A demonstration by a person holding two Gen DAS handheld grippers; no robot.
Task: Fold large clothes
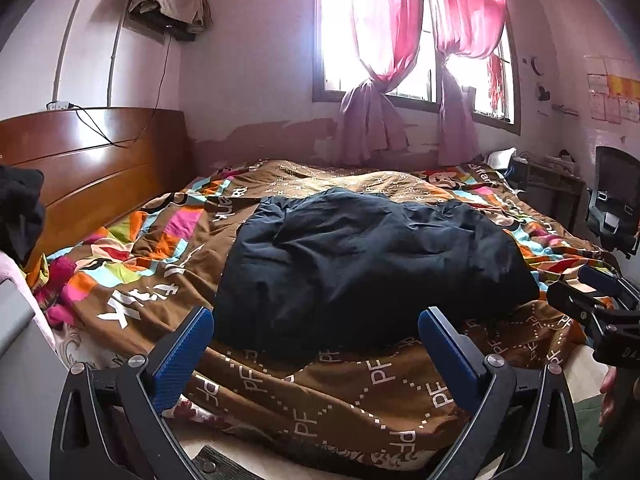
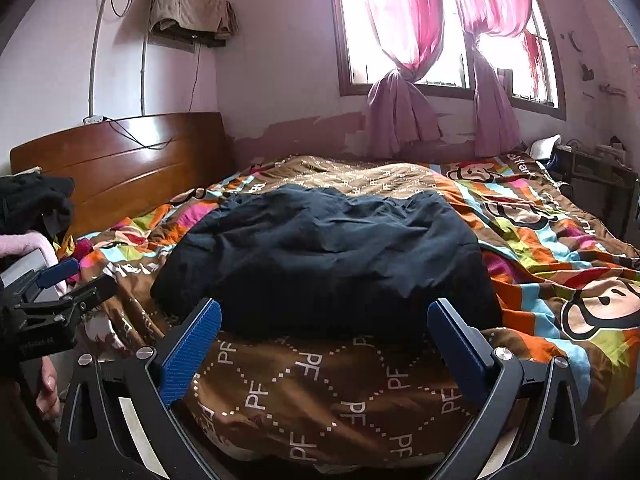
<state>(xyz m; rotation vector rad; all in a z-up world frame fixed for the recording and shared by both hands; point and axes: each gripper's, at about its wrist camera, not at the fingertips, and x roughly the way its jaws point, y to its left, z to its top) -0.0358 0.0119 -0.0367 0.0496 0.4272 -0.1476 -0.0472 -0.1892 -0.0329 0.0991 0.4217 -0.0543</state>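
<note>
So the dark garment (image 1: 360,264) is lying rumpled in the middle of the patterned quilt (image 1: 328,392), and both the left gripper (image 1: 316,332) and right gripper (image 2: 324,320) hover spread wide at its near hem, gripping nothing, probably lining up a corner grab.

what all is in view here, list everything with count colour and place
dark navy crumpled garment: one, navy, middle of bed
patchwork quilt with PF lettering: one, brown and multicolour, covering bed
wooden headboard: one, reddish brown, left
sheer tied curtains: two, pink, at window
beige cloth on wall shelf: one, beige, upper left
black clothes pile: one, black, far left
office chair: one, black, right
left gripper: open, blue fingers, empty
right gripper: open, empty
</note>
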